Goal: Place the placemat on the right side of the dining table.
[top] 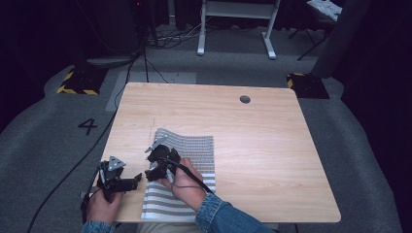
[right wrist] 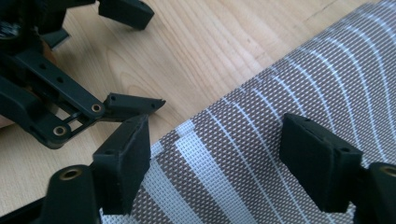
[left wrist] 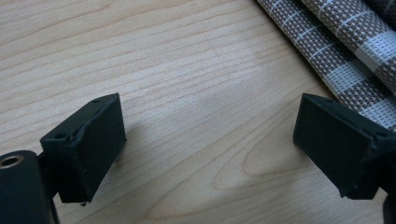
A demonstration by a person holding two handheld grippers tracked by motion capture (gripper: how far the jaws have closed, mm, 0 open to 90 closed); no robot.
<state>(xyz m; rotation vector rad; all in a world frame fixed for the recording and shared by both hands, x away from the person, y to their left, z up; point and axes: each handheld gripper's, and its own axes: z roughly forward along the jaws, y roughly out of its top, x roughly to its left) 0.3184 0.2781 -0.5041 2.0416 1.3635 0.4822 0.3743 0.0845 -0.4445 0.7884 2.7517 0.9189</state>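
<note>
Pale rectangular wooden bench (top: 252, 145) bearing a brown-and-white striped woven mat (top: 187, 160), partly folded, at its near left. Right tongs (top: 156, 171), spread with nothing between them, hover above the mat's left edge. Left tongs (top: 137, 179), spread and empty, sit over bare wood just left of the mat.

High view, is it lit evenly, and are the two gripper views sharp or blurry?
High view: the pale wooden table is bright while the room around it falls dark. Left gripper view: wood grain crisp, with a soft pale sheen mid-table; the near black jaws slightly soft. Right gripper view: the brown-and-white striped woven mat shows its weave sharply; the near jaws blur a little.
</note>
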